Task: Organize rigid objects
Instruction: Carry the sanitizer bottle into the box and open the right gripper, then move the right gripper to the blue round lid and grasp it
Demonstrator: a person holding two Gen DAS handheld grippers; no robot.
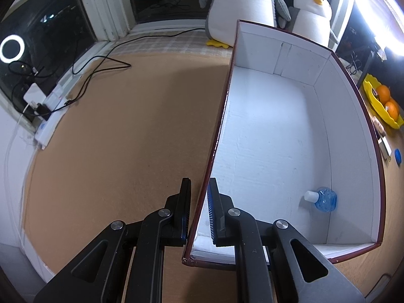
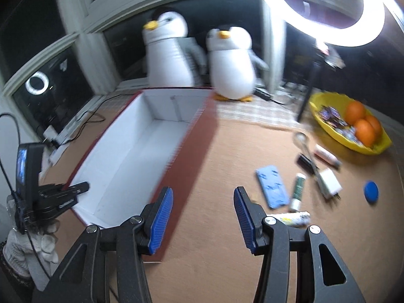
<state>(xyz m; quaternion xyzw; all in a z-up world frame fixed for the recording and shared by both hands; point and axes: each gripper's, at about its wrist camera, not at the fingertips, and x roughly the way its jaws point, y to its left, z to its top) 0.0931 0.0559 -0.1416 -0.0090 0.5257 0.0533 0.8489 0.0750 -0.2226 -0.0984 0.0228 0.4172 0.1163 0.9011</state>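
A dark red box with a white inside point(image 1: 272, 131) stands on the brown table; it also shows in the right wrist view point(image 2: 141, 149). A small blue bottle with a white cap point(image 1: 323, 199) lies in its near right corner. My left gripper point(image 1: 199, 202) is closed onto the box's left wall, one finger on each side. It shows in the right wrist view point(image 2: 63, 194) at the box's near left corner. My right gripper point(image 2: 203, 217) is open and empty above the table, right of the box. Loose items lie beyond it: a blue flat case point(image 2: 272, 186), a green tube point(image 2: 298, 189), a white charger point(image 2: 329, 183), a blue cap point(image 2: 371, 192).
A yellow bowl point(image 2: 325, 123) with oranges and wrapped sweets sits at the far right. Two plush penguins point(image 2: 227, 63) stand behind the box. A bright ring light point(image 2: 325, 7) hangs at the upper right. Cables and a power strip point(image 1: 50, 106) lie along the left window sill.
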